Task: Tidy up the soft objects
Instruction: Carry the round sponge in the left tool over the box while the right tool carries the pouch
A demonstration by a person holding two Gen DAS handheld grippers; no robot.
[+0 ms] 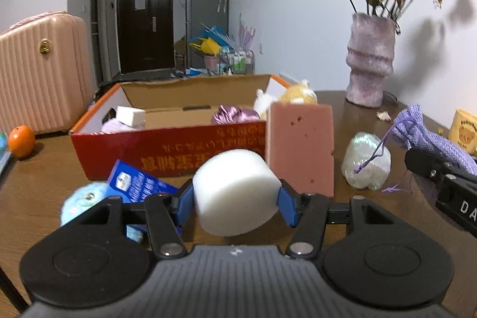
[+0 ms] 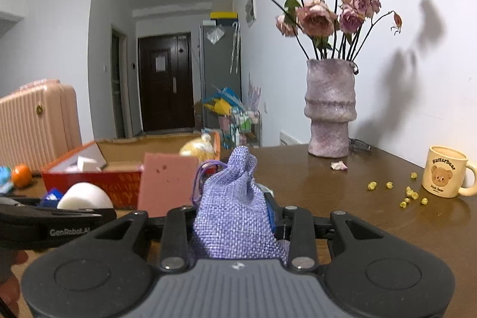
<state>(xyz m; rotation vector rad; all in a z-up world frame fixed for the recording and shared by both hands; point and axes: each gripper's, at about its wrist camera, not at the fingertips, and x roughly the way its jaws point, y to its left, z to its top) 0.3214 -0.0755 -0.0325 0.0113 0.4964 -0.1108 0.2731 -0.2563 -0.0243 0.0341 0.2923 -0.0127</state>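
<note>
Blue fingers of the left gripper squeeze a white foam cylinder above the wooden table; the right gripper is clamped around a purple burlap pouch. Beyond them a pink foam block stands upright against the red cardboard box, which holds a white block, shiny purple fabric and a yellow plush toy. Only the left view shows an iridescent ball; only the right shows the whole bear mug
</note>
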